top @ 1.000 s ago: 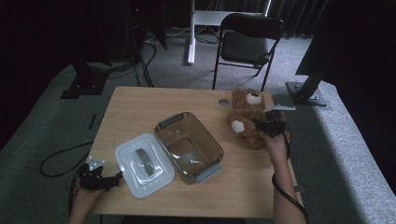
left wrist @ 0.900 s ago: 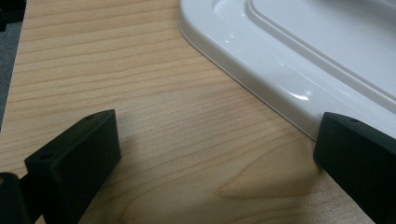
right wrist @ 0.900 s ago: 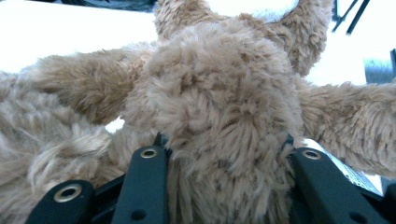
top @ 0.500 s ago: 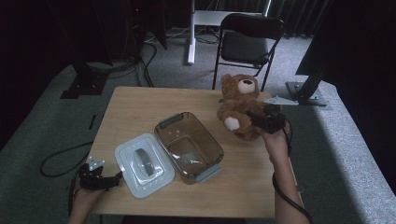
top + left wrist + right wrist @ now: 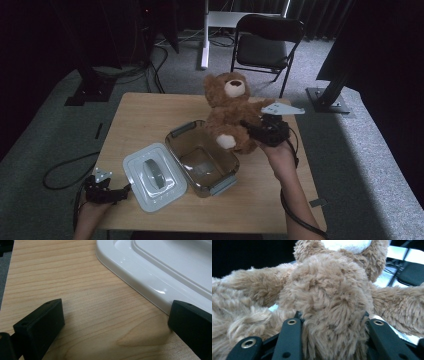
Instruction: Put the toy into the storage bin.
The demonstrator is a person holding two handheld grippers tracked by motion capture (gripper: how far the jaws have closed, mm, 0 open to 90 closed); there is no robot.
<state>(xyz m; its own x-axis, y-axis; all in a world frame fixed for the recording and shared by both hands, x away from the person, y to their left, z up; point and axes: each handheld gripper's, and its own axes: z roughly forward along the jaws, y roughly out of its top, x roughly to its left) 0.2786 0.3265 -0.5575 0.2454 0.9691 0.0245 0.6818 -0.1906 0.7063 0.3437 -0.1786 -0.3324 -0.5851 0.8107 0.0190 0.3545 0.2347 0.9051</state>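
**Teddy bear gripped in the right tool above the bench**

High view: A brown teddy bear (image 5: 231,112) is seen held off the wooden bench (image 5: 150,112), at the right tool (image 5: 257,131), whose jaws are closed on the bear's body. The bear is upright, its face turned toward the camera, one pale foot sole hanging just over the far right rim of a clear, open container (image 5: 202,157). The container is set near the middle of the bench, with grey clips at its ends. A white lid (image 5: 154,176) with a grey handle is laid flat just beside the container's left side. The left tool (image 5: 120,192) is placed low at the bench's near left edge, its tips just beside the lid's near corner. A black folding chair (image 5: 267,42) is seen on the carpet beyond the bench.

Left gripper view: The left tool's jaws are spread wide over bare bench wood, with nothing between them. The lid's rounded corner (image 5: 155,272) is seen just ahead of the right-hand jaw; whether the two touch cannot be told.

Right gripper view: The bear's furry body (image 5: 329,307) is pressed between both black jaws, its arms spread to either side.
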